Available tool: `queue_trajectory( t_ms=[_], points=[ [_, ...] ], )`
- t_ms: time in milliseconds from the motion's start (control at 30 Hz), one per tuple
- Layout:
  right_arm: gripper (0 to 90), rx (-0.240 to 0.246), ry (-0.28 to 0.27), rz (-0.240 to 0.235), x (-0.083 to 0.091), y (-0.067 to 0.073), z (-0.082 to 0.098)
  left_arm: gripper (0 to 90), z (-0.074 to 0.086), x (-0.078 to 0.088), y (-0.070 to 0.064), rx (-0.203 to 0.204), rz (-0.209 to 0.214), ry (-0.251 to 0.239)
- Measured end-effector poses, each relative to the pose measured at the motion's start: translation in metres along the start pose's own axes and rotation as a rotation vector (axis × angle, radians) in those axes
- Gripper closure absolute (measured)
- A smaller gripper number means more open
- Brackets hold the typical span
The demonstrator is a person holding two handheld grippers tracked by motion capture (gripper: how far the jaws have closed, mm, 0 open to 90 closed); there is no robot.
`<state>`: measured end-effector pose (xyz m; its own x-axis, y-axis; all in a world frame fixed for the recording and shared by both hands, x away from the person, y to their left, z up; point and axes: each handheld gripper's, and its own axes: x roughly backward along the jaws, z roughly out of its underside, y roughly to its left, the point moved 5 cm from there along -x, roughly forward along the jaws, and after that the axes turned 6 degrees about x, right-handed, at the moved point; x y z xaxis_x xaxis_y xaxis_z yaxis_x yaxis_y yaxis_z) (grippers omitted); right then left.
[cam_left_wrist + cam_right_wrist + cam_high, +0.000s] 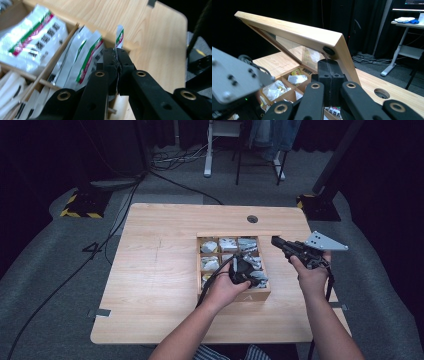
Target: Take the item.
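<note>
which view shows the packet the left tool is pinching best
The left gripper view: the packet stands pinched between the left tool, its print readable. The high view has the hand covering it inside the box; the right gripper view shows other packets under the raised lid.

1. We see a table (150, 270) of pale wood, smooth and matt, its grain plain.
2. The compartment box (257, 294) is light wood — its lid (294, 31) has a wooden frame around a clear, glossy pane.
3. The sachets (32, 37) look like shiny white foil or plastic, crinkled.
4. The left gripper (116, 65) has matt black plastic jaws with brass-coloured metal eyelets.
5. The right gripper (329, 67) carries a grey, dull metal-looking plate.
</note>
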<state>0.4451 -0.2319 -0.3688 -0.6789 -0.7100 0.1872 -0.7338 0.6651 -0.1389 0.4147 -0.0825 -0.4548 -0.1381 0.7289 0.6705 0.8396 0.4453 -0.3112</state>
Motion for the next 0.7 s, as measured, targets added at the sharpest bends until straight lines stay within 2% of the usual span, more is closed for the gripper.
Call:
queue_trajectory(
  t_ms=[67, 200, 433, 700],
  points=[
    [90.0, -0.001, 0.000, -0.001, 0.000, 0.000, 0.000, 88.4, -0.005, 0.005, -0.003, -0.026, -0.016, 0.003],
    [90.0, 0.000, 0.001, -0.002, 0.000, 0.000, 0.000, 88.7, -0.010, 0.010, -0.005, -0.040, -0.020, -0.020],
    [90.0, -0.001, 0.001, 0.001, 0.000, 0.000, 0.000, 88.9, -0.019, 0.029, -0.009, -0.045, -0.034, -0.074],
    [90.0, -0.001, 0.001, 0.000, 0.000, 0.000, 0.000, 88.8, -0.023, 0.045, -0.010, -0.050, -0.037, -0.104]
  ],
)
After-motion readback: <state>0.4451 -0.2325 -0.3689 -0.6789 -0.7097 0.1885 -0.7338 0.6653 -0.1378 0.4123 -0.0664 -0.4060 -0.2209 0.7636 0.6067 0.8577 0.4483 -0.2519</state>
